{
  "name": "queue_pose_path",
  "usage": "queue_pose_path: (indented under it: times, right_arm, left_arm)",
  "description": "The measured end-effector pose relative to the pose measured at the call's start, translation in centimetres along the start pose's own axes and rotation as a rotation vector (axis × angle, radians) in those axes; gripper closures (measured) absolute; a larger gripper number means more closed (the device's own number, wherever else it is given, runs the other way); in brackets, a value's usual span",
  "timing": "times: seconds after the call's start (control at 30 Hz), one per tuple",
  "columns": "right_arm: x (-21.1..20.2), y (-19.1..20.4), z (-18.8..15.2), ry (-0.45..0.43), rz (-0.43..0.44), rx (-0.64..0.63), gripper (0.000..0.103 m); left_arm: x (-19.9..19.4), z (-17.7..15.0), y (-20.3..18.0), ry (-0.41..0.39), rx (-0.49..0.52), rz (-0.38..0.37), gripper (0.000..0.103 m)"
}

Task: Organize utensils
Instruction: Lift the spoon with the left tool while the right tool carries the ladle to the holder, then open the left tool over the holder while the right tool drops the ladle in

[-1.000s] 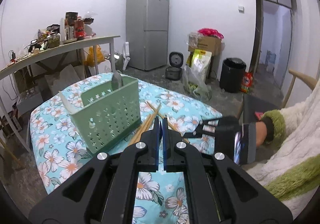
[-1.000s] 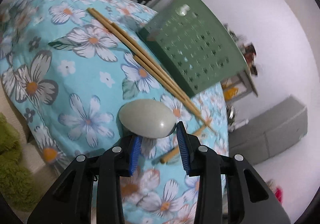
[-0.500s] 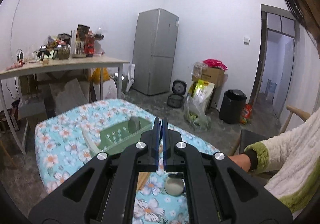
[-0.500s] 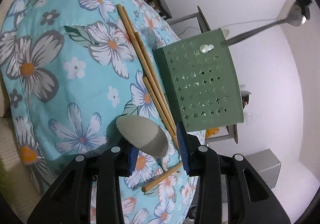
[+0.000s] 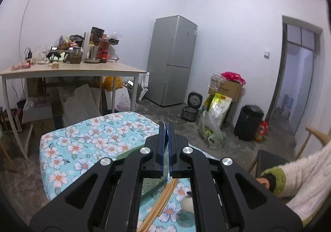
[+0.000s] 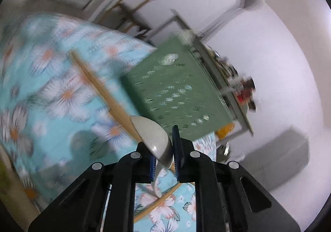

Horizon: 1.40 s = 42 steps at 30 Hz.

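Right tongs [image 6: 172, 147] have just closed on the pale spoon [image 6: 154, 134], lifting it off the floral counter [image 6: 51, 95] beside the green basket [image 6: 175, 91]. Basket next, probably. Left tongs [image 5: 167, 149] shut, empty.

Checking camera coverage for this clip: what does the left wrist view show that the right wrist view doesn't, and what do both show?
Left wrist only: the shut left gripper, a fridge, a doorway, a cream sleeve.
Right wrist only: the right gripper, whose jaws have just been closing, now gripping a pale spoon.
Both: the floral tablecloth, green basket and chopsticks.
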State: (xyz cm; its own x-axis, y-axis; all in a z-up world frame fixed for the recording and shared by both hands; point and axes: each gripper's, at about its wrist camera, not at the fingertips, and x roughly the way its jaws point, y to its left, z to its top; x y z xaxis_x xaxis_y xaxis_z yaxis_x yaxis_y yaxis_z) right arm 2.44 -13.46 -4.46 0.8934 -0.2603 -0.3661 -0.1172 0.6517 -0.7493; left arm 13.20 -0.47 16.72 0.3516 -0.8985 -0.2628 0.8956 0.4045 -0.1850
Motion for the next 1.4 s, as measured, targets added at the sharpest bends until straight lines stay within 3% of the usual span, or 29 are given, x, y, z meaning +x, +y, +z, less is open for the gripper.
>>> queue_pose_path:
  times: [0.13, 0.5, 0.8, 1.1, 1.17, 1.23, 1.4]
  right_arm:
    - [0.1, -4.3, 0.0, 0.008, -0.002, 0.21, 0.091]
    - [0.6, -10.2, -1.9, -0.016, 0.018, 0.52, 0.094]
    - [-0.6, -15.6, -4.1, -0.118, 0.094, 0.821, 0.094]
    - [-3.0, -20.8, -6.0, -0.226, 0.104, 1.003, 0.094]
    - [-3.2, -21.6, -6.2, -0.245, 0.106, 1.032, 0.094]
    - [-3.2, -22.4, -6.3, -0.263, 0.115, 1.057, 0.094]
    - [-3.5, -23.9, -5.9, -0.3, 0.105, 1.08, 0.094]
  left_arm:
    - [0.7, 1.2, 1.2, -0.019, -0.045, -0.016, 0.101]
    - [3.2, 1.9, 4.2, -0.049, -0.117, 0.012, 0.101]
    - [6.2, -1.1, 7.0, -0.043, -0.202, 0.026, 0.101]
    - [7.6, -5.1, 9.2, -0.023, -0.298, 0.029, 0.101]
    - [7.5, -5.5, 9.4, -0.029, -0.308, 0.024, 0.097]
    - [7.3, -5.7, 9.4, -0.035, -0.313, 0.032, 0.084]
    - [6.6, -6.1, 9.1, -0.046, -0.307, 0.048, 0.078]
